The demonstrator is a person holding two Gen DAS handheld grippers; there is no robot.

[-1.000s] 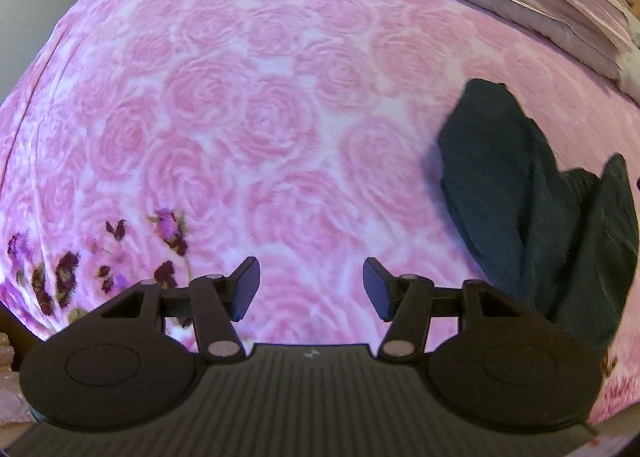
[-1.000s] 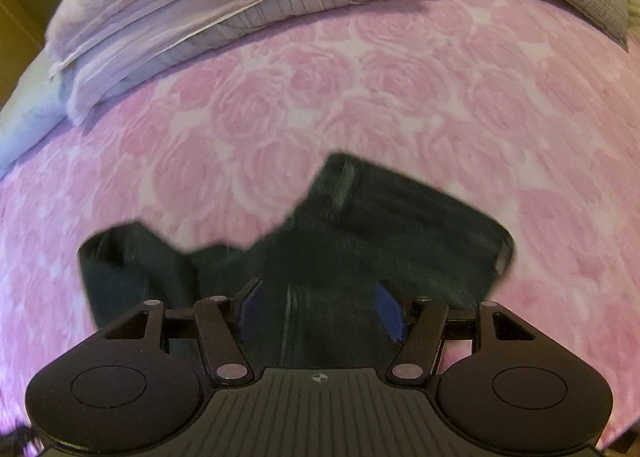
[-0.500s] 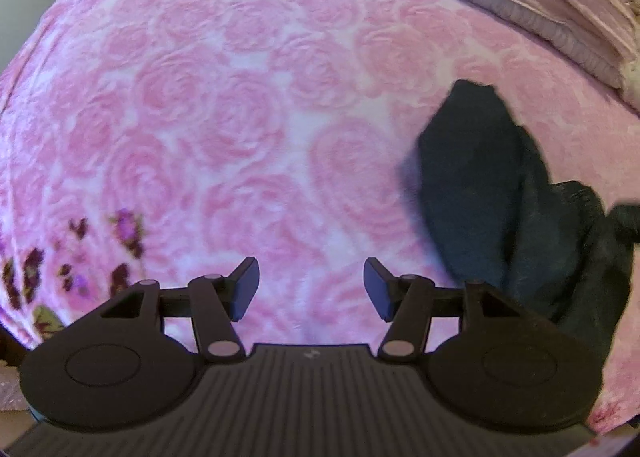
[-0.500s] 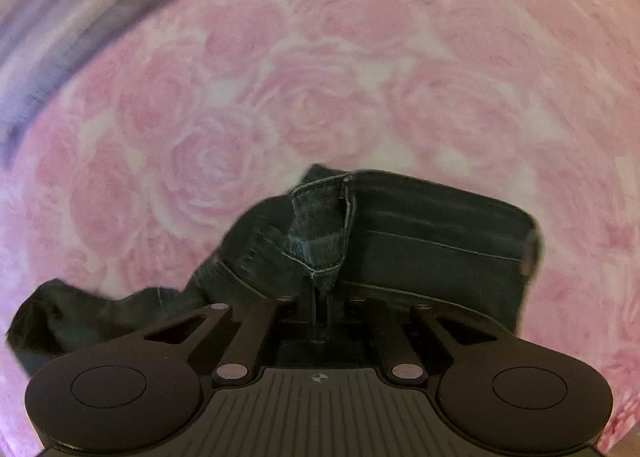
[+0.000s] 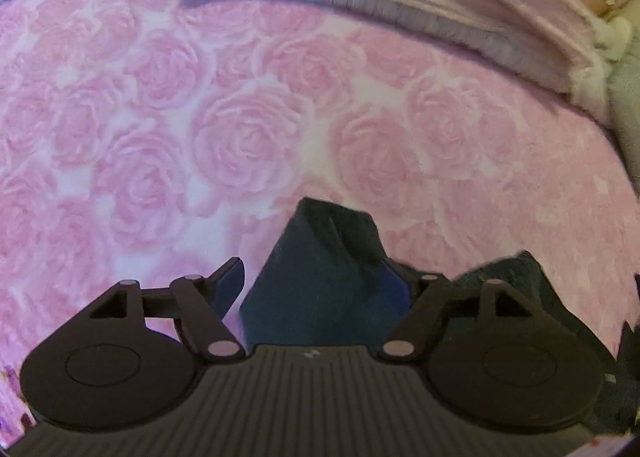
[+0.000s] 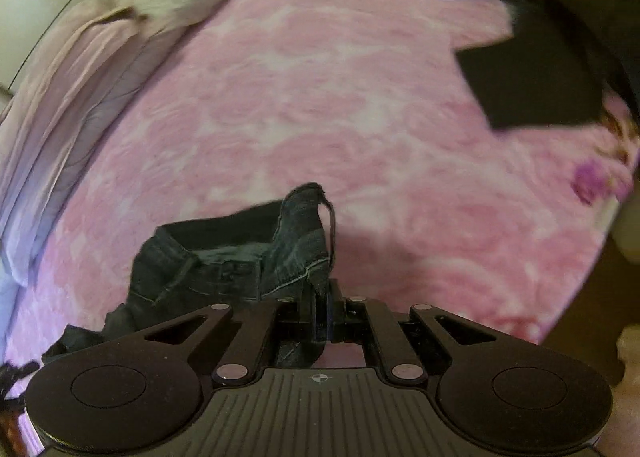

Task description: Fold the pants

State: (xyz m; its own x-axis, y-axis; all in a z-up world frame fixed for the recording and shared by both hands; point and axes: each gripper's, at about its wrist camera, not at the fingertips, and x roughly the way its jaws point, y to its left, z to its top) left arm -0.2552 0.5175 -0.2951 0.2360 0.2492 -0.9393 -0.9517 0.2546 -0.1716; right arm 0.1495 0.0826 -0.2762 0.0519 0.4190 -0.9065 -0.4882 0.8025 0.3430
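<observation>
Dark denim pants (image 6: 240,257): crumpled on rose-print bedspread (image 6: 360,117), toward its near edge. Right gripper (image 6: 320,313): fingers together, clamping a denim edge. Left gripper (image 5: 316,285): fingers wide apart, a pant fold (image 5: 320,277) between them, unclamped.

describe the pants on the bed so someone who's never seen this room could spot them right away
Start at the bed's pink rose-print blanket, with pale pillows along one edge. The pants are a crumpled dark denim heap on it, one edge pinched in the right tool. They are the only dark, stitched fabric on the pink.
</observation>
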